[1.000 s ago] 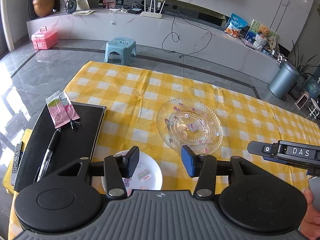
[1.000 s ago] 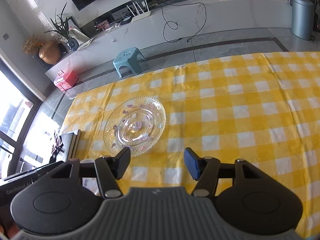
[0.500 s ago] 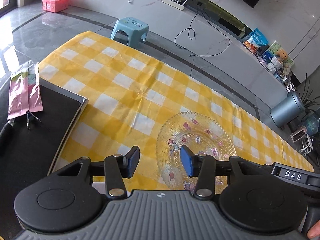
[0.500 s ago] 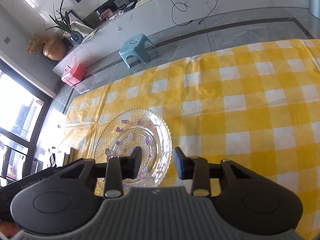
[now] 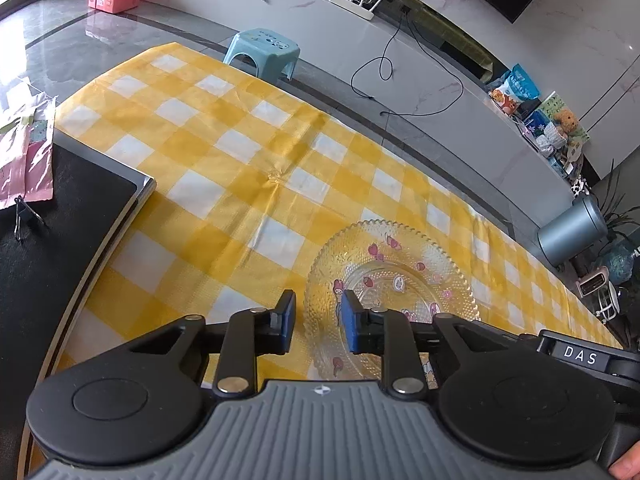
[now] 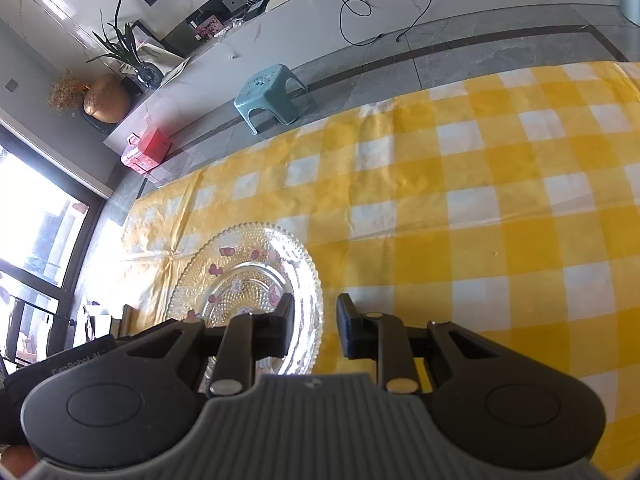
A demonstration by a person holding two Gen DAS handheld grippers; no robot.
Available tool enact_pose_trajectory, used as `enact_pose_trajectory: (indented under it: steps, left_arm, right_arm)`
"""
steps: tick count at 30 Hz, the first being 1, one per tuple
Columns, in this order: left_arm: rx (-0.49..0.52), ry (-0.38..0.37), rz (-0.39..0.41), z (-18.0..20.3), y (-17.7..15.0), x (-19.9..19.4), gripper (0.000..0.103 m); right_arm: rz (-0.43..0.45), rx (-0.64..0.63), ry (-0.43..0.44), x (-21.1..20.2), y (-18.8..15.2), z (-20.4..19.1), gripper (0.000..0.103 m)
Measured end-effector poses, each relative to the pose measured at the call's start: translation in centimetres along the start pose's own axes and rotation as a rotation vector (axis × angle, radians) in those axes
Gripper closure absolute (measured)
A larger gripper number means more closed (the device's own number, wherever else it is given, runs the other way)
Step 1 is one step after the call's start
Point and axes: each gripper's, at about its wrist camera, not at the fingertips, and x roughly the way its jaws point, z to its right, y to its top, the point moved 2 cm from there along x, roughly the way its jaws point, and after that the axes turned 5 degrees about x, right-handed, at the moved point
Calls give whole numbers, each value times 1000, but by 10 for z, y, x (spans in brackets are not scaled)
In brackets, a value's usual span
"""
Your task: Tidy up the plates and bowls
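A clear glass plate (image 5: 404, 276) with pink cartoon prints lies flat on the yellow checked tablecloth (image 5: 224, 168). My left gripper (image 5: 317, 318) straddles the plate's left rim, its jaws closing with the rim between the blue pads. A sliver of cloth still shows beside the outer pad. In the right wrist view the same glass plate (image 6: 244, 280) has its right rim between the closing jaws of my right gripper (image 6: 313, 320), with cloth visible next to the outer pad. The right gripper's housing (image 5: 576, 354) shows at the left view's edge.
A black board (image 5: 60, 248) with a pink packet (image 5: 24, 160) and a clip covers the table's left end. Past the far table edge stand a blue stool (image 5: 264, 48) and a grey bin (image 5: 572, 228). Yellow cloth (image 6: 500, 240) stretches to the right.
Both grippers came down and forward onto the glass plate from either side. Their jaws narrowed around its left and right rims. The white bowl near the left gripper dropped out of view.
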Motion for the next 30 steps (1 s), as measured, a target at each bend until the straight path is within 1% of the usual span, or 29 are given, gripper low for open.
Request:
enact_pose_trajectory:
  steps: [1,2,3,6,10,15,23,30]
  left_arm:
    - [4,5,4,1,0,0,81]
    - [6,6,2,1,-1,0,84]
    - [6,9,3,2,-1,0,86]
    - [-4,12,10,1,-2,0,88]
    - [-1,23,8,2,-2,-1,89]
    - [23,29,17,6,-3,-7,89]
    - [39,1,7,8,-10,-23,89]
    - [45,-22,11,10,-20,-47,89]
  right_arm:
    - [2,-2,1,0,0,0,80]
    - [3,-6,1,-1,-1,0,80]
    - [2,-9,1,-1,-2,1,82]
    - [-7,-4,10,0,-4,3,91]
    - [3,-3,-4,0,-6,1,95]
    - [6,5,-22,-3,-7,-3,95]
    - [-3,-6,-46,-16,-11,-10,96]
    - [-11,-8,-43,-42,-21,-12,97]
